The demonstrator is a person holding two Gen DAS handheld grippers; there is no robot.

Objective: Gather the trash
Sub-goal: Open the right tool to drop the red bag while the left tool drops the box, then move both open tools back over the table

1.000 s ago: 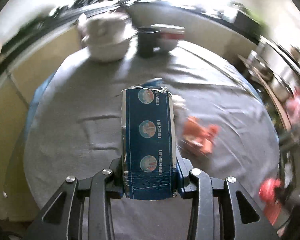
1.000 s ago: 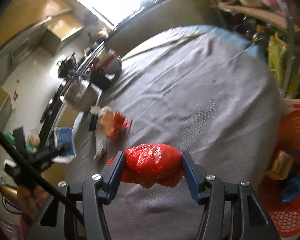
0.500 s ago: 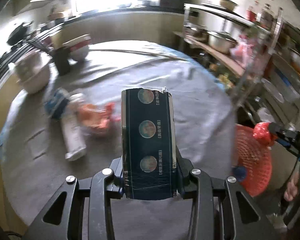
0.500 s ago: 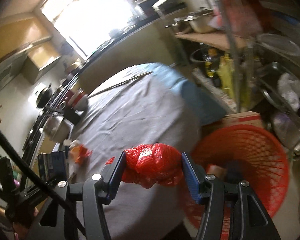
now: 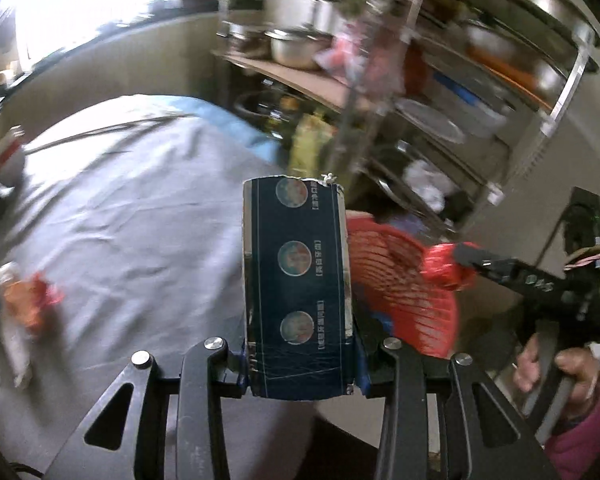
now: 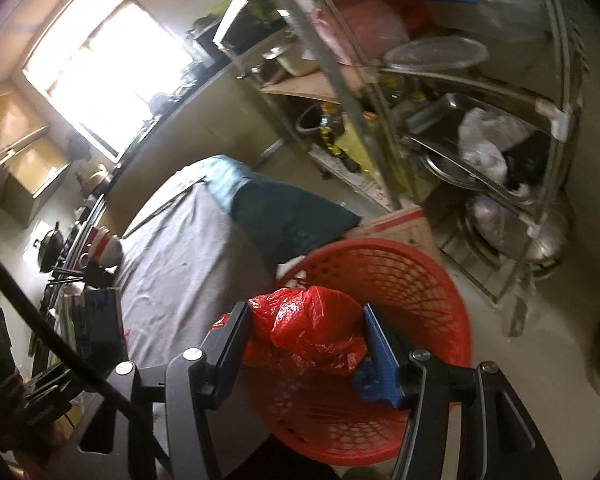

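My left gripper [image 5: 300,364] is shut on a dark blue carton [image 5: 296,280] that stands upright between its jaws, over the right edge of the table. My right gripper [image 6: 306,336] is shut on a crumpled red plastic bag [image 6: 308,328] and hangs above the mouth of the red mesh basket [image 6: 420,280] on the floor. In the left wrist view the basket [image 5: 400,276] lies just right of the carton, with the right gripper [image 5: 456,264] and its red bag [image 5: 440,268] over it, held by a hand [image 5: 572,364]. An orange wrapper [image 5: 28,300] lies on the table at the left.
A grey cloth covers the table [image 5: 140,216]. A metal rack [image 6: 440,92] with pots, trays and bags stands behind the basket, and a cardboard box [image 6: 400,228] sits beside it. Bowls [image 6: 104,244] stand at the table's far end. More blue trash [image 6: 364,380] lies inside the basket.
Both grippers have swung right from over the table toward the red basket, each still gripping its load. The right gripper now hangs over the basket mouth; the table trash has slid left in view.
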